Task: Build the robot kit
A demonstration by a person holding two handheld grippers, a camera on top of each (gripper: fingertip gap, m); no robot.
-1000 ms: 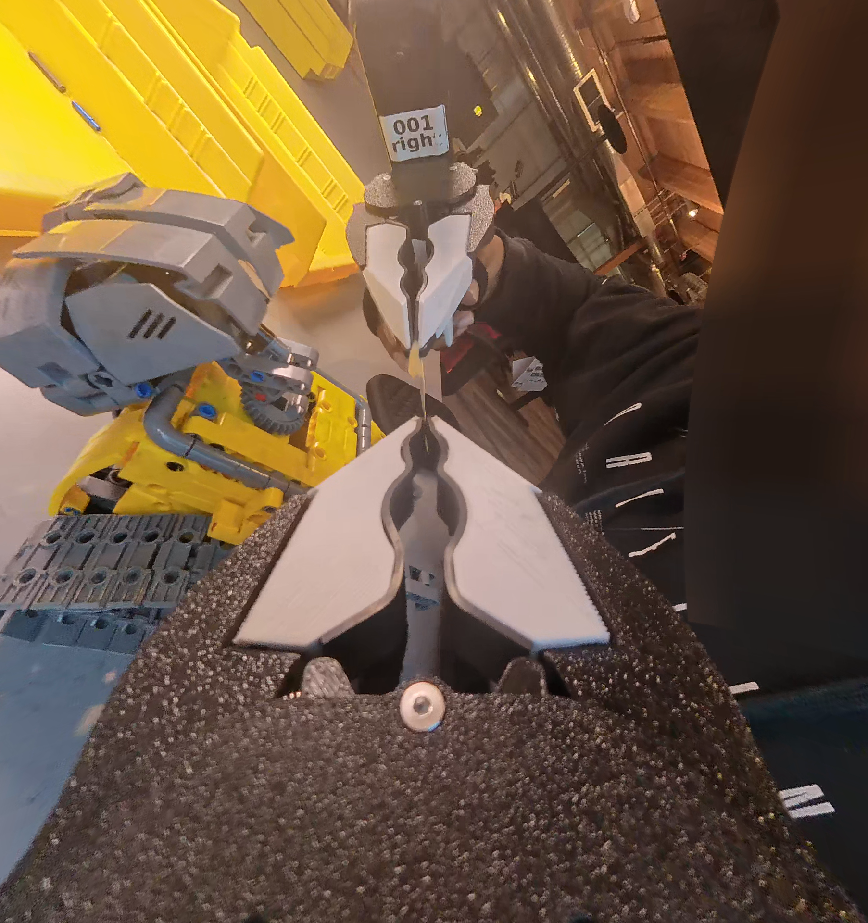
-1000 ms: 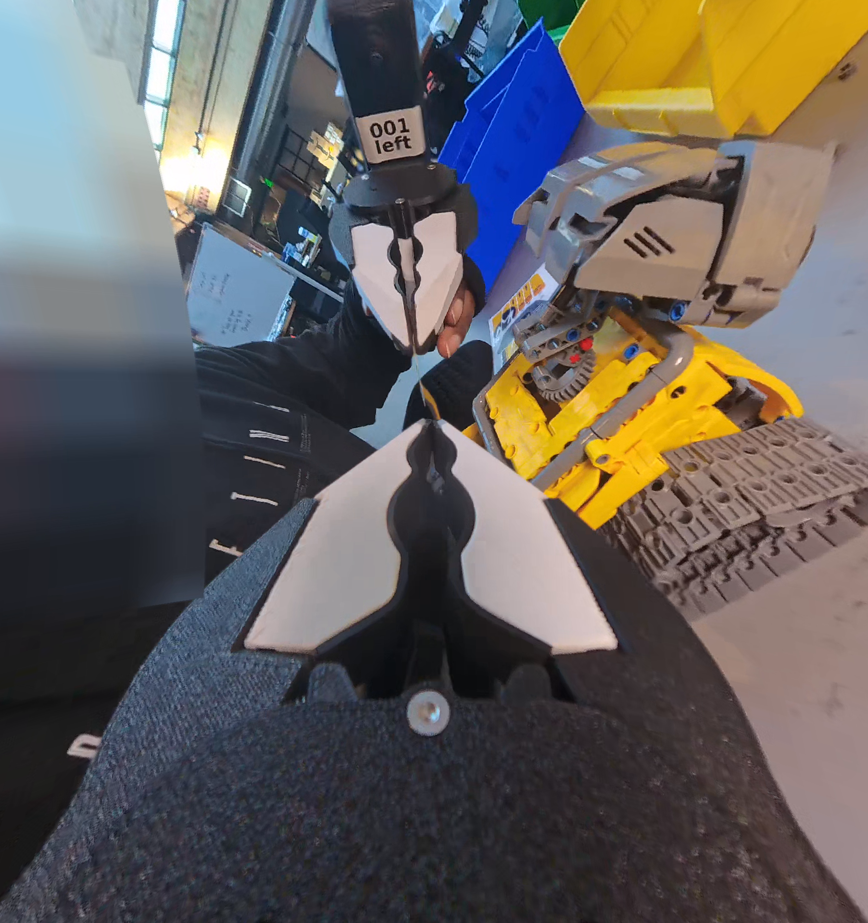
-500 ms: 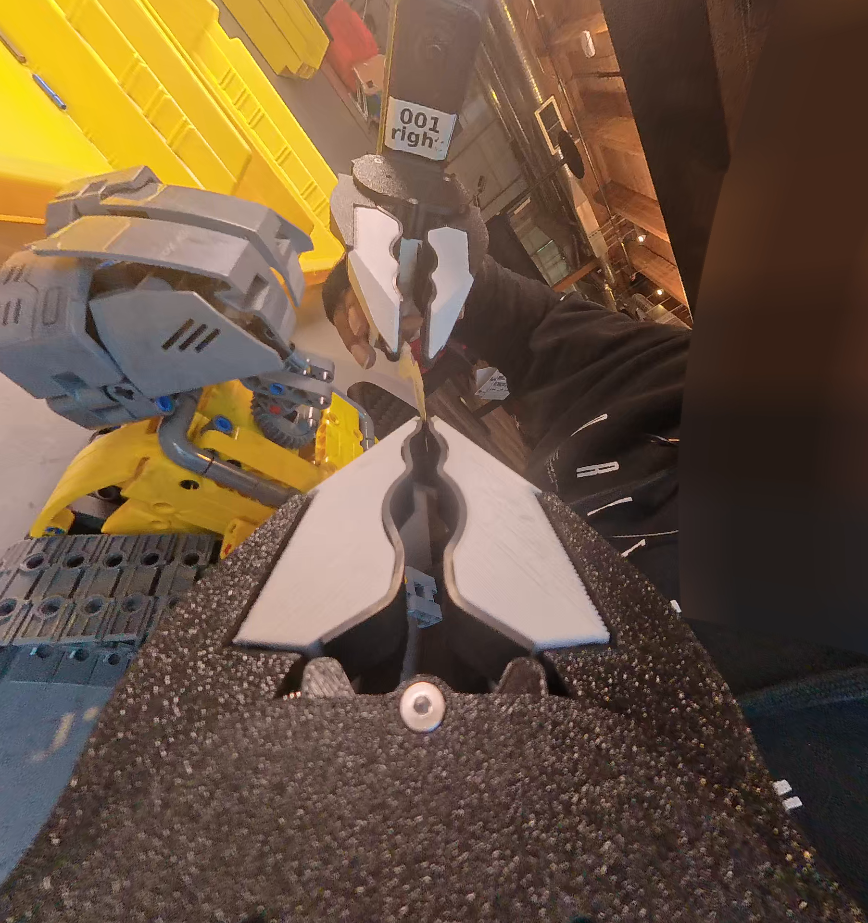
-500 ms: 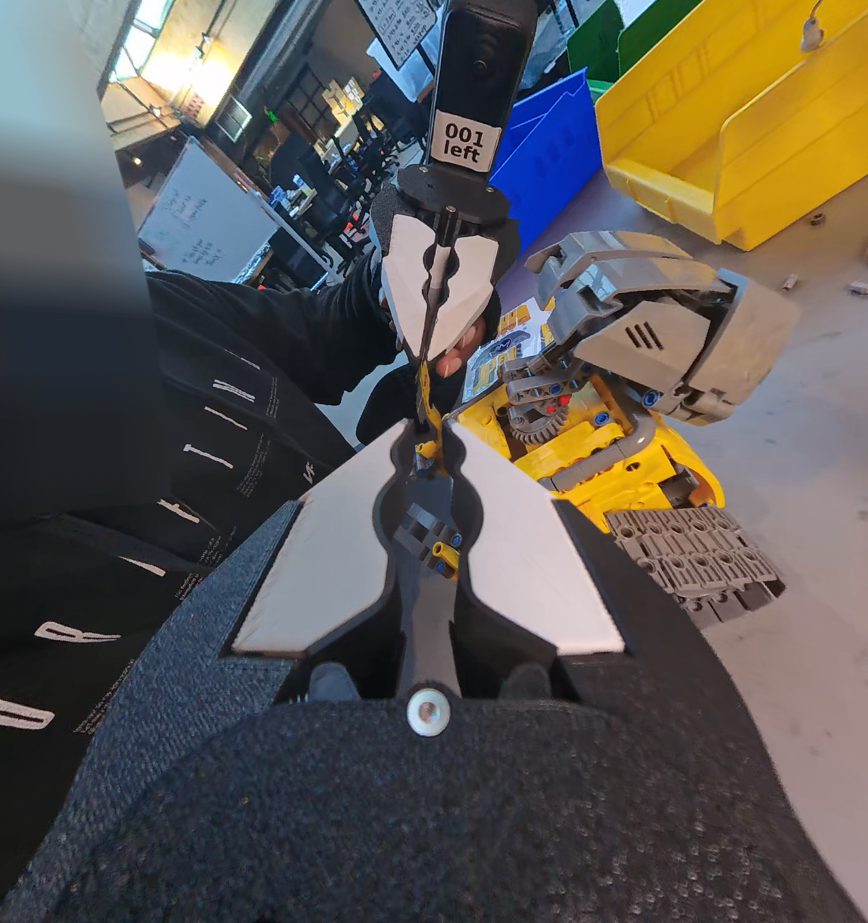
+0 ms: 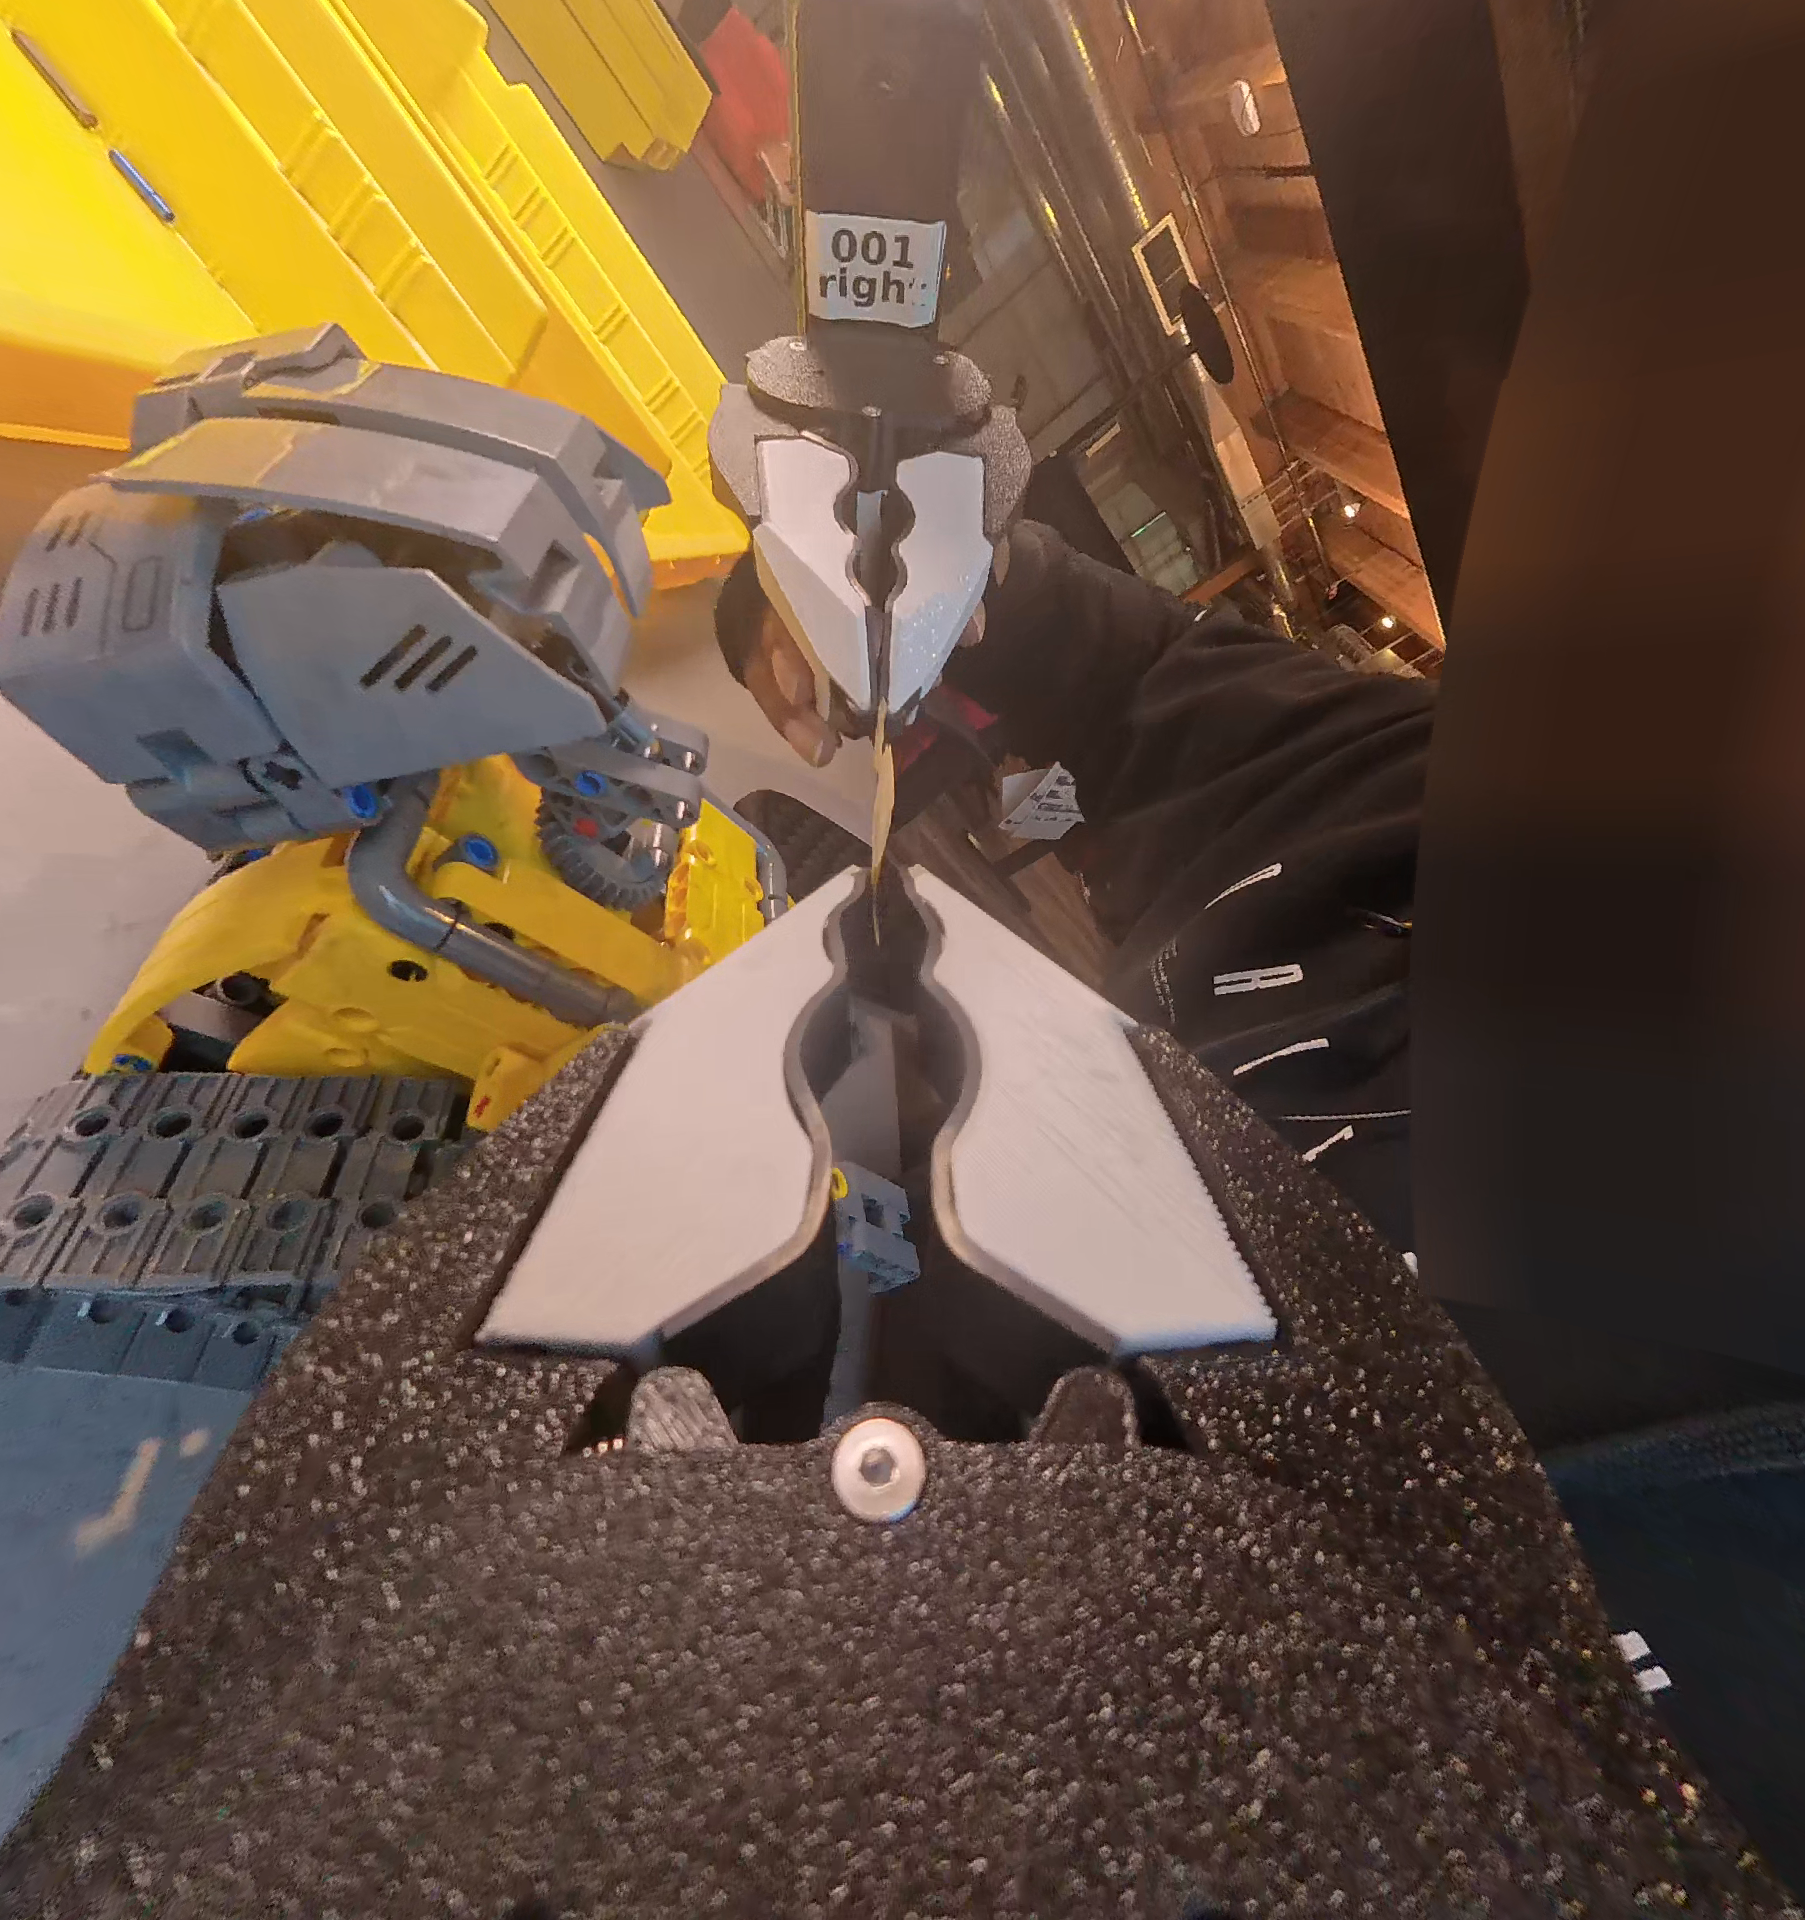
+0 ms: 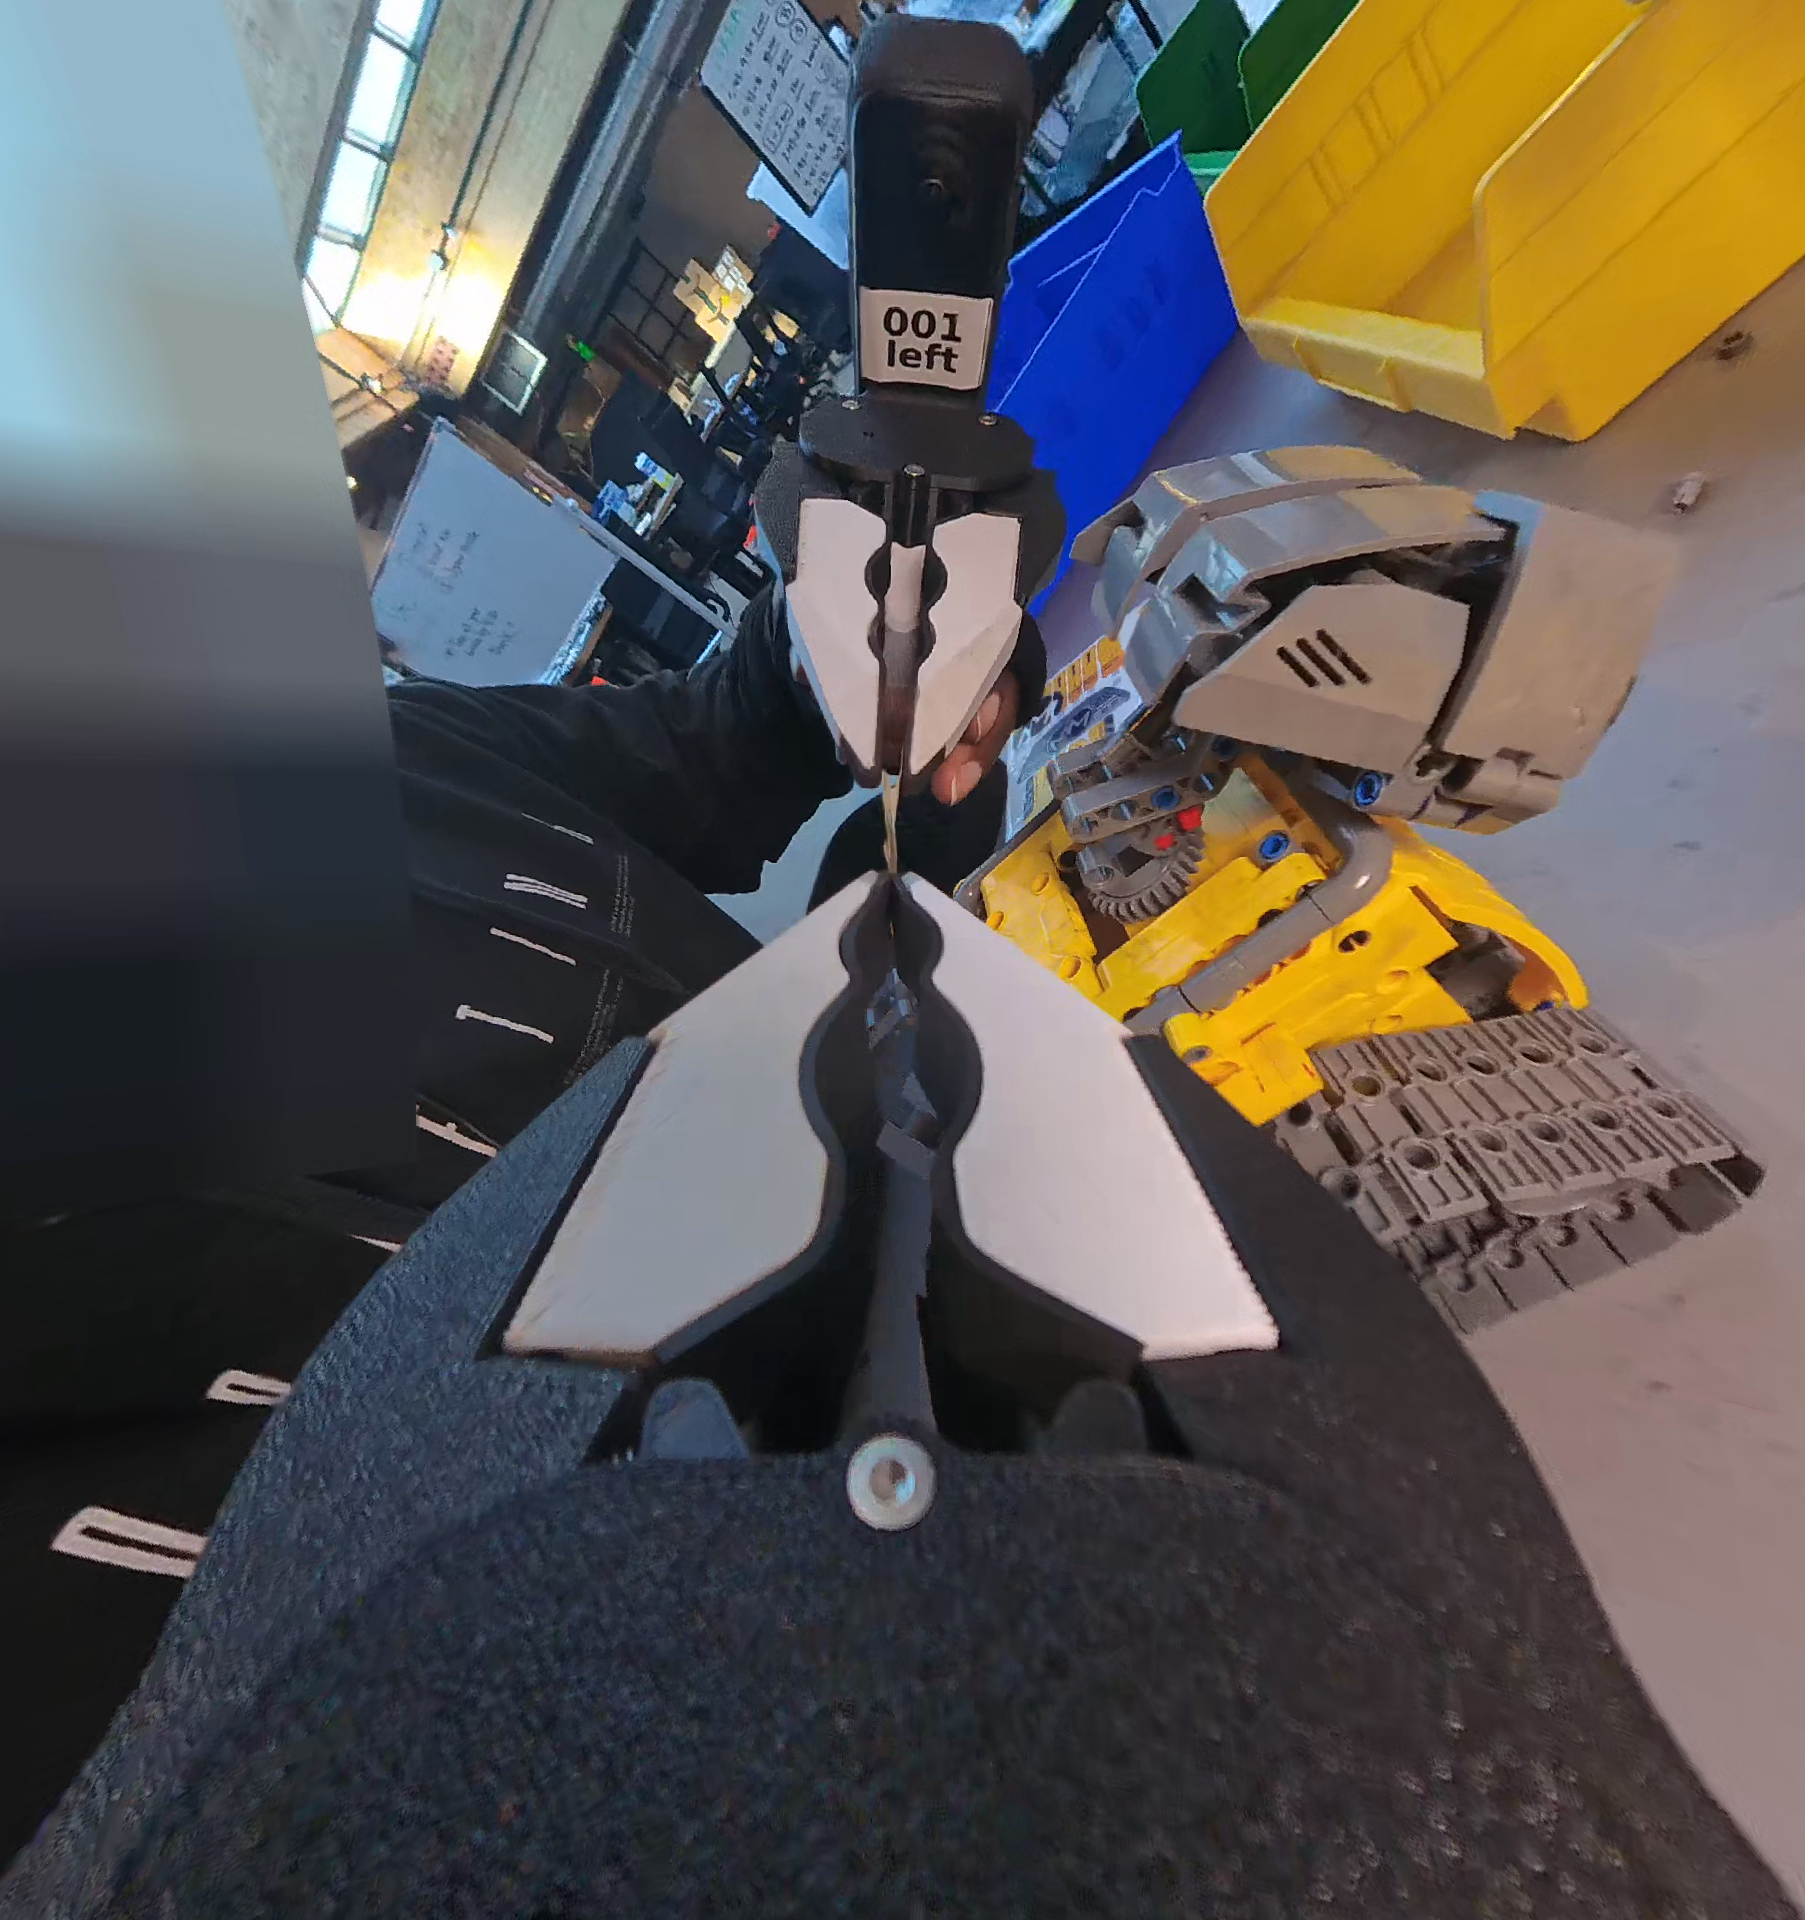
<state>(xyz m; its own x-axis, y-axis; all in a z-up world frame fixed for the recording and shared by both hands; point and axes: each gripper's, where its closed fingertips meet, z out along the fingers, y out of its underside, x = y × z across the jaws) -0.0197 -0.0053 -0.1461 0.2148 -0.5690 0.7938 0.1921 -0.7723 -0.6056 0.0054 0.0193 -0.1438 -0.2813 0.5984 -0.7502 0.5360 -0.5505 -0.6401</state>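
My two grippers face each other tip to tip, above the table edge. A thin yellow piece (image 5: pixel 882 800), seen edge-on, spans the short gap between them. My left gripper (image 5: pixel 882 883) is shut on its near end. My right gripper (image 5: pixel 882 717) is shut on its far end. In the right wrist view the same piece (image 6: pixel 890 831) runs from my right gripper (image 6: pixel 890 883) to my left gripper (image 6: pixel 893 774). Small grey parts with blue pins show through the finger gaps (image 5: pixel 877 1236) (image 6: pixel 898 1049). Whether they hang on the piece I cannot tell.
A brick-built vehicle stands beside the grippers, with a grey shell (image 5: pixel 358 623) (image 6: pixel 1345 623), a yellow body (image 5: pixel 410 966) and grey tracks (image 6: pixel 1500 1143). Yellow bins (image 5: pixel 254 208) (image 6: pixel 1500 208) and a blue bin (image 6: pixel 1116 291) stand behind. A person's dark sleeve (image 5: pixel 1241 831) is close. The grippers' ends are close to 5 centimetres from one another. The grey shell (image 6: pixel 1345 623) is about 8 centimetres from my right fingertips.
Half a second ago the right gripper's fingers stood slightly apart around the yellow piece; now they are shut on it. Both grippers have tilted and shifted slightly, still tip to tip.
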